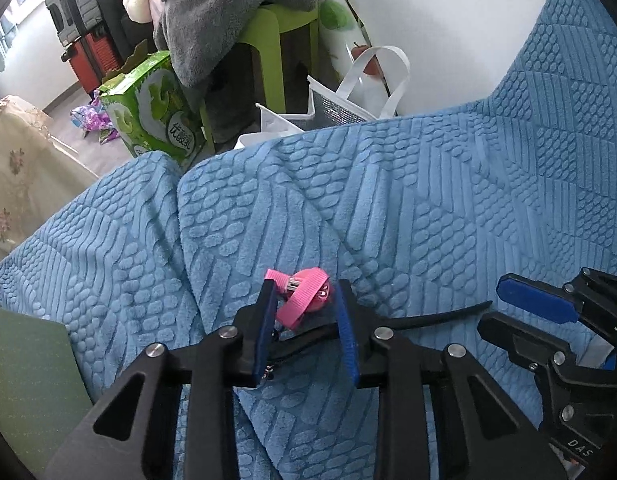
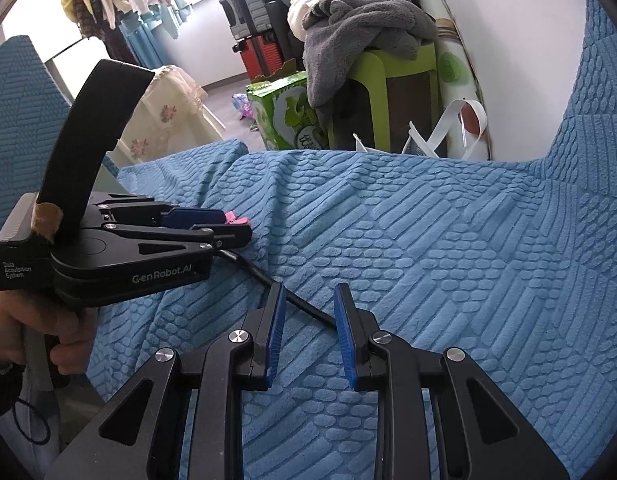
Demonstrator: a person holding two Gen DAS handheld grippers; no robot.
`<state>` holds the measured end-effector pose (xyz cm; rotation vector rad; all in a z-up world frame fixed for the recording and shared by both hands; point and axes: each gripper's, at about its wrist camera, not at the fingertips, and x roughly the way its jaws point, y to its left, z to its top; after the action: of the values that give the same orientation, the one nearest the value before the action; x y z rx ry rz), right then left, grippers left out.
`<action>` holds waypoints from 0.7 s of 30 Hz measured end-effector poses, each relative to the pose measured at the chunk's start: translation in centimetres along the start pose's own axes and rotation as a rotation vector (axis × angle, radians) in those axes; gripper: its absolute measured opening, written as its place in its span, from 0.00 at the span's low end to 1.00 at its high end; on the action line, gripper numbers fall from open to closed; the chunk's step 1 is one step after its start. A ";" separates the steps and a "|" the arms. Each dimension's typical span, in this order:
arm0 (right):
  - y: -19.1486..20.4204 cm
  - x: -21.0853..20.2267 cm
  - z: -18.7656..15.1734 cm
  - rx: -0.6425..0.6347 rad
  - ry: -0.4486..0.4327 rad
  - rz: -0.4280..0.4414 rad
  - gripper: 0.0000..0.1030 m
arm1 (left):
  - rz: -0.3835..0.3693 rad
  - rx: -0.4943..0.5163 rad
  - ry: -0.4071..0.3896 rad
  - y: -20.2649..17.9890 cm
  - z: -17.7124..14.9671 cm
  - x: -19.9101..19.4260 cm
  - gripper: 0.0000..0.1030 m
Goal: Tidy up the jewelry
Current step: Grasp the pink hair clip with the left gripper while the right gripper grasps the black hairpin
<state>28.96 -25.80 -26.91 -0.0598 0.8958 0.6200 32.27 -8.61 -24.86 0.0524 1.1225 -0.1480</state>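
Pink ribbon hair clip (image 1: pixel 304 296) on blue textured bed cover (image 1: pixel 428 208), between pads of left gripper (image 1: pixel 306 304), pads at both sides, apparently pinching it. Black cord (image 2: pixel 300 304) across cover, passing between right gripper (image 2: pixel 310 312) jaws, set apart, not pressing it. Further back: green carton (image 1: pixel 152 104), green stool (image 1: pixel 280 28) under grey blanket (image 1: pixel 228 8).

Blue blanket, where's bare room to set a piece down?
The blue blanket lies bare ahead and to the right of the right gripper. It's crowded to its left: the left gripper, pink hair clips, black cord.
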 end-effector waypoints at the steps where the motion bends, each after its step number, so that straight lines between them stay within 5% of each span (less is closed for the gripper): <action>1: 0.0 0.1 0.0 0.000 0.001 0.004 0.22 | 0.000 -0.002 0.000 0.0 0.0 -0.1 0.27; 15: 1.8 1.6 0.7 -0.071 0.017 0.064 0.22 | -0.064 -0.129 -0.066 1.9 -3.1 -4.8 0.26; 16: 2.0 1.7 0.8 -0.081 0.019 0.068 0.22 | -0.066 -0.143 -0.081 2.1 -3.6 -5.4 0.25; 18: 2.7 2.0 0.9 -0.113 0.025 0.077 0.22 | -0.080 -0.168 -0.090 2.6 -4.3 -6.2 0.06; 21: 3.8 2.5 0.9 -0.158 0.037 0.084 0.22 | -0.104 -0.206 -0.095 3.5 -5.5 -6.9 0.06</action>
<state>28.73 -21.20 -27.48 -0.1766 0.8869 0.7692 24.91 -3.85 -21.10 -0.1951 1.0409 -0.1260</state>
